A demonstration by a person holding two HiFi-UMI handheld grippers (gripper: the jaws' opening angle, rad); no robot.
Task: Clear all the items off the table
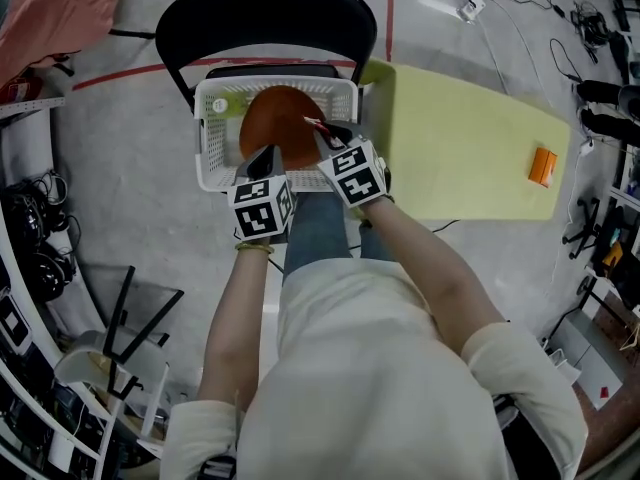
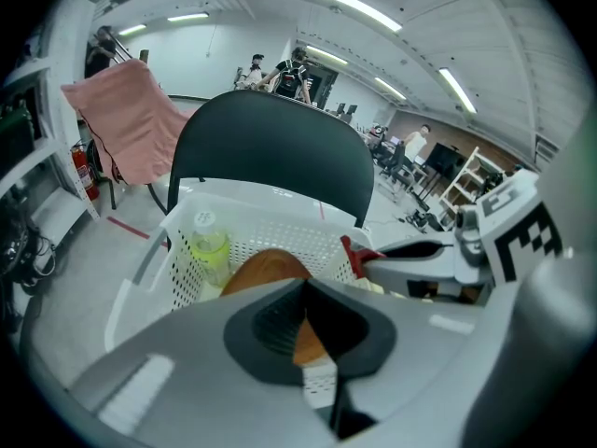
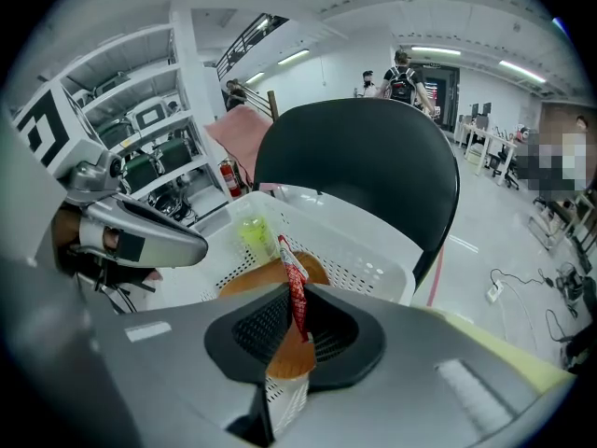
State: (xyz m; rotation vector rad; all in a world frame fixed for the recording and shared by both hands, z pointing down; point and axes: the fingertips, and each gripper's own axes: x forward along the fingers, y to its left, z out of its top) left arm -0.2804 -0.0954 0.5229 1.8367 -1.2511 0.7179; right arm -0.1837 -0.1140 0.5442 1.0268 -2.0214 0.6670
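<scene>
The scene is taken steeply from overhead by the head view — both gripper views are aimed close along their jaws at the shared basket [image 1: 206, 138] and chair [image 1: 265, 16].

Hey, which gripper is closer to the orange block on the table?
Right. The right gripper, holding a red packet, is over the basket edge next to the table. The left gripper is further left, farther from the orange block.

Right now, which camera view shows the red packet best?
The right gripper view: the red packet stands upright, pinched between the right gripper's jaws, above the white basket. The left gripper view shows only its red end; the head view, a small red sliver.
</scene>
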